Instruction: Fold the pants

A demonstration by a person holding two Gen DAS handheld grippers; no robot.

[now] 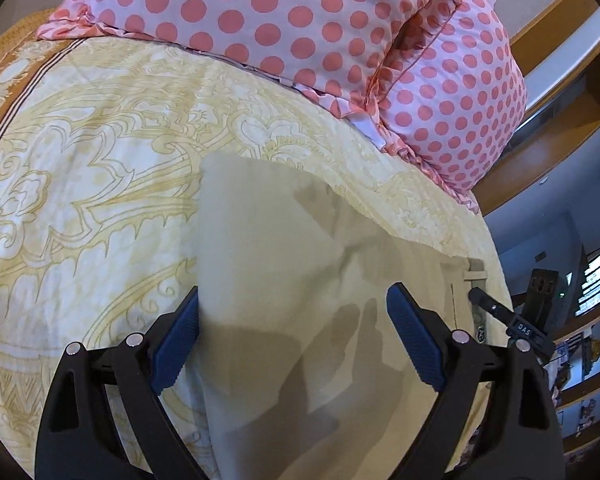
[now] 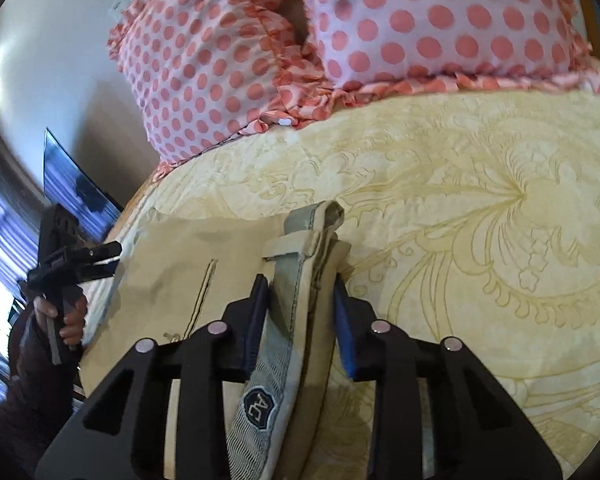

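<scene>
Beige pants (image 1: 300, 264) lie on a bed with a yellow patterned cover (image 1: 100, 160). In the left wrist view my left gripper (image 1: 292, 300) stands open, its blue pads (image 1: 180, 340) wide apart on either side of a folded pant part. In the right wrist view my right gripper (image 2: 300, 292) is shut on the waistband (image 2: 300, 264) of the pants, with its grey inner lining and an "AC" label (image 2: 258, 404). The left gripper (image 2: 108, 252) shows at the pants' left edge in the right wrist view. The right gripper (image 1: 496, 312) shows by a belt loop in the left wrist view.
Two pink pillows with coral dots (image 1: 300, 12) (image 2: 440, 20) lie at the head of the bed. A wooden headboard (image 1: 560, 92) and shelves (image 1: 588, 380) stand to the right in the left wrist view. A window (image 2: 0, 248) and a dark screen (image 2: 72, 180) are at left in the right wrist view.
</scene>
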